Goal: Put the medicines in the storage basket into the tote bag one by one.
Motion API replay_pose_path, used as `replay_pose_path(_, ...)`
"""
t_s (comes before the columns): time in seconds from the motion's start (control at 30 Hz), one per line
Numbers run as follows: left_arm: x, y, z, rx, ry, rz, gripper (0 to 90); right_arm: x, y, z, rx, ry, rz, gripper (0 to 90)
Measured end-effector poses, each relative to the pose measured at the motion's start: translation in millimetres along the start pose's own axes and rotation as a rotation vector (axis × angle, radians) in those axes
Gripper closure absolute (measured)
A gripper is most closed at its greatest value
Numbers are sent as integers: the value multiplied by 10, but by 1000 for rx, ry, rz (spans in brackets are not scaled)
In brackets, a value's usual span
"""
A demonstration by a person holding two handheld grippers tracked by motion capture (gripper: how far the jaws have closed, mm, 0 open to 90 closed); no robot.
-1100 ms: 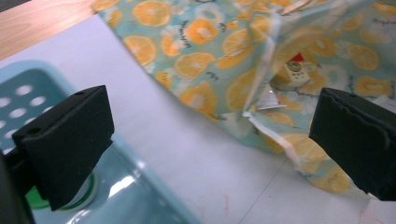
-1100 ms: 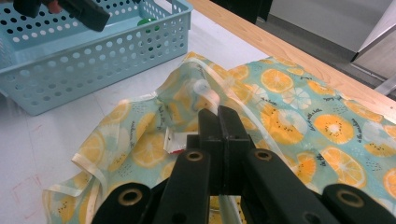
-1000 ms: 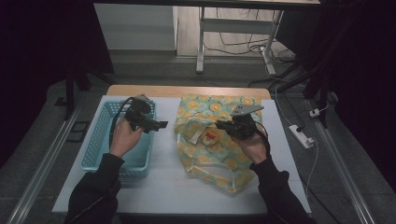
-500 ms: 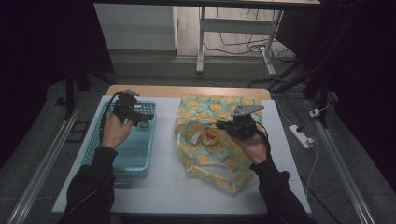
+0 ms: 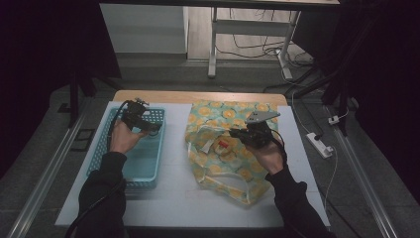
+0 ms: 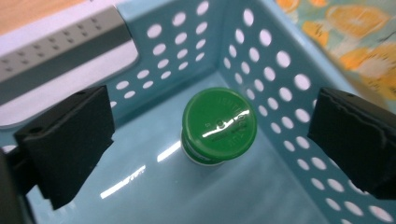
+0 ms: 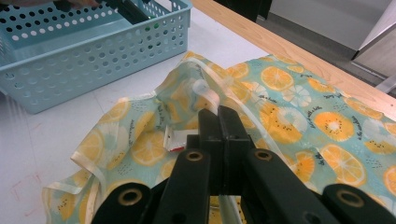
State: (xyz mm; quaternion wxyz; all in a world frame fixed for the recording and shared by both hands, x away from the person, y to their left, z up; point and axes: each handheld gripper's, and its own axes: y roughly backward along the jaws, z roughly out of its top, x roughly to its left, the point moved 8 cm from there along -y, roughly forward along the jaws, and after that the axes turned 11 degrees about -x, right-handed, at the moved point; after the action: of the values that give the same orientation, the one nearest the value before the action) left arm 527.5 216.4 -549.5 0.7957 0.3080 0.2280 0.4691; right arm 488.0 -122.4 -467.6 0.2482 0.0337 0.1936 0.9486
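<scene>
A: Where's your left gripper [image 6: 210,140]?
B: Jaws spread wide over the green-capped bottle [image 6: 218,126] — upright in the blue basket [image 5: 148,163].
A: Your right gripper [image 7: 218,122]?
B: Jaws clamped on the lemon-print bag [image 7: 299,112] — lying on the tabletop [image 5: 173,198].

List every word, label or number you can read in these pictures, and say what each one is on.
Green cap of the bottle in the blue basket: raised lettering around its rim, too glared and blurred to read.
Orange-print bag: small dark script beside the orange slices, too small to read.
Red and white label in the bag's opening: no legible text.
Nothing else carries writing.
</scene>
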Motion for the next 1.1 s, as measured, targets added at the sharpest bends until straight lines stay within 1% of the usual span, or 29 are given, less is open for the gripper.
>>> replay_pose_path(0.07,-6,-35,-23,24,-20,10,41,2,1,1,0,1,1,900)
replay_pose_path(0.13,-3,-58,-37,38,-32,26,77,3,1,3,0,2,2,900)
replay_pose_path(0.23,-11,-79,-50,45,-29,15,183,2,3,1,0,2,1,900)
replay_pose_path(0.3,-7,-85,-61,57,-26,21,270,-1,4,0,0,1,1,900)
replay_pose_path(0.4,-19,-90,-84,75,-15,-2,399,-5,8,0,0,2,0,900)
replay_pose_path(0.47,-32,-89,-98,86,-13,-7,481,-4,9,2,-1,3,0,900)
replay_pose_path(0.5,-37,-86,-99,88,-9,-7,506,-3,9,3,-2,2,0,900)
replay_pose_path(0.67,-51,-59,-100,107,14,4,515,-2,5,-1,-2,1,1,900)
replay_pose_path(0.73,-51,-31,-92,100,20,4,515,-3,4,-1,-2,1,1,900)
replay_pose_path(0.9,-60,87,-41,64,24,1,516,-8,6,0,-3,-1,0,900)
replay_pose_path(0.97,-62,148,-14,51,14,1,516,-7,5,-1,-4,-1,0,900)
replay_pose_path(1.0,-68,180,5,38,15,1,516,-6,5,0,-3,-1,1,900)
replay_pose_path(1.1,-90,272,53,13,14,-11,516,-4,4,1,-3,-2,2,900)
